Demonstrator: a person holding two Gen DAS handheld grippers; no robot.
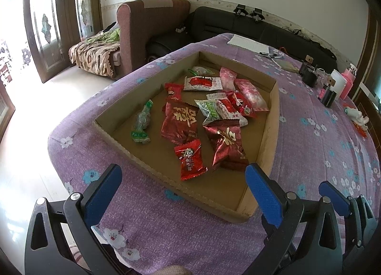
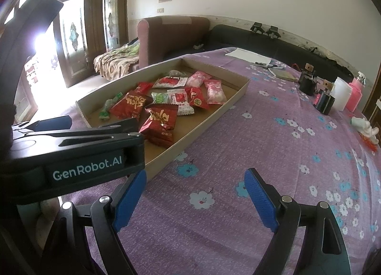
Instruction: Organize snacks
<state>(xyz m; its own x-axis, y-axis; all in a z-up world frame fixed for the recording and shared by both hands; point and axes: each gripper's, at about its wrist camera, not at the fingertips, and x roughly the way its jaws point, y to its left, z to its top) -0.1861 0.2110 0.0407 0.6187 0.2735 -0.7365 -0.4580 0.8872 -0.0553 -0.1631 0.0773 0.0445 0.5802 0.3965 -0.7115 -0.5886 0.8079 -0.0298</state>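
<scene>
Both my grippers, left (image 1: 183, 182) & right (image 2: 195, 187), have fingers wide open, empty; I'd drop left onto small red packet (image 1: 189, 159) at tray's (image 1: 268, 137) 6 o'clock, pinch across crimped ends.

The left wrist view looks down closely over the cardboard tray (image 1: 269, 132); the right wrist view faces it from farther right (low above the tablecloth (image 2: 262, 132)). Both share that tray.

I see the cardboard tray (image 1: 266, 132) open from above, its low walls the only barrier to the wrappers inside. Right of the tray, bare purple cloth (image 2: 250, 137) leaves passing room. Beyond that, black cylinders (image 2: 307, 84) and bottles (image 2: 343, 94) crowd the desk edge.
</scene>
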